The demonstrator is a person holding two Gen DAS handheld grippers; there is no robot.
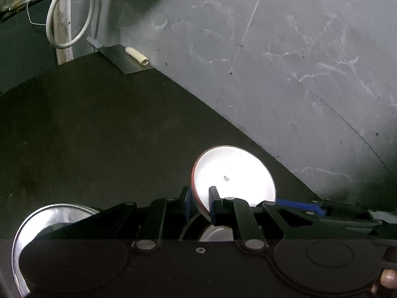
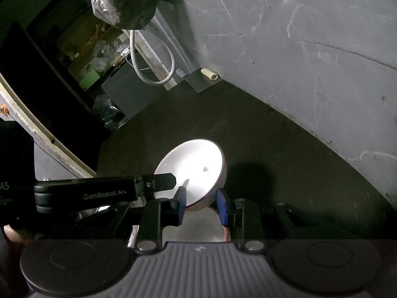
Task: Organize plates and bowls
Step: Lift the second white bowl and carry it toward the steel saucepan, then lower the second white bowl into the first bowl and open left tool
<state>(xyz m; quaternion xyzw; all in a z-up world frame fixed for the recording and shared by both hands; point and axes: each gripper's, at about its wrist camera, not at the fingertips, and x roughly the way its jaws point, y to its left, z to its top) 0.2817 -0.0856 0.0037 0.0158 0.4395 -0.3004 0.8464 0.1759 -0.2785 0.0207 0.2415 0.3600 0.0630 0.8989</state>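
I hold a red-rimmed white bowl (image 1: 234, 173) tilted above the dark counter (image 1: 99, 136), left gripper (image 1: 200, 202) clamped on its rim at 7 o'clock, right gripper (image 2: 202, 204) clamped at 5 o'clock. It looks stiff, slick, breakable; the rim seems the surest hold.

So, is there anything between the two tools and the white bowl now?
No, nothing visible stands between them. The left tool and the right tool are both closed on the rim of the tilted white bowl.

bowl (image 1: 235, 176): white inside, red outside, you've got a tiny dark mark mid-base
gripper pads (image 2: 181, 200): blue
countertop (image 1: 99, 129): dark, near black
wall (image 1: 297, 62): grey, whitish streaks
cable (image 1: 53, 12): white
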